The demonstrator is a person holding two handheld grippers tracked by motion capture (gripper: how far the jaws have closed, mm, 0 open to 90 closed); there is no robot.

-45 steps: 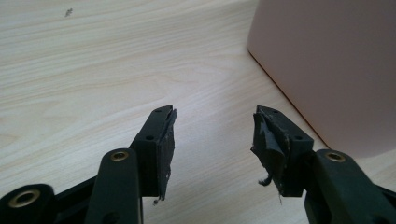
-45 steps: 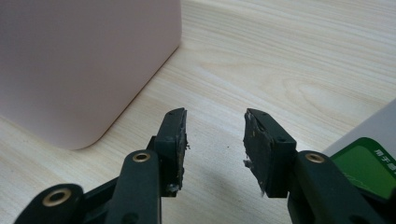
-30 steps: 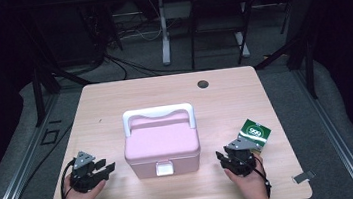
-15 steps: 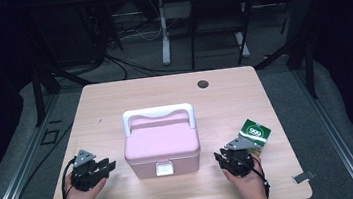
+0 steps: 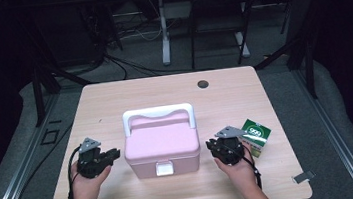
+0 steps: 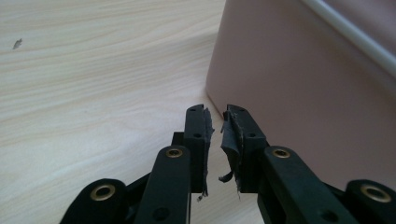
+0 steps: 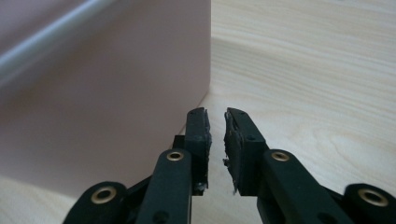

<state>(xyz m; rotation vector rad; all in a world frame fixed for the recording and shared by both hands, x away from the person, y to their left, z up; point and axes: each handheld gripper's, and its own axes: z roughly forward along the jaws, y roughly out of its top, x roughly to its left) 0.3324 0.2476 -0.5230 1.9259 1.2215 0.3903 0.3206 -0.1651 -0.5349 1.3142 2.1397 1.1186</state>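
Observation:
A pink lidded box (image 5: pixel 161 141) with a white handle (image 5: pixel 158 112) and a white front latch stands at the table's middle. My left gripper (image 5: pixel 115 152) hovers just left of it, pointing at its side wall (image 6: pixel 303 93). My right gripper (image 5: pixel 210 146) is just right of the box, facing its other side wall (image 7: pixel 102 93). The jaws of the left gripper (image 6: pixel 216 112) and the right gripper (image 7: pixel 216 113) have just been closing. Each pair now stands a narrow gap apart with nothing between. Neither gripper touches the box.
A small green and white carton (image 5: pixel 256 134) lies on the wooden table (image 5: pixel 234 93), right beside my right hand. A dark round spot (image 5: pixel 203 83) sits near the far edge. Table legs and cables are on the floor beyond.
Both hands have edged a little forward and up beside the box, and both pairs of jaws look narrower. The box and the carton have not moved.

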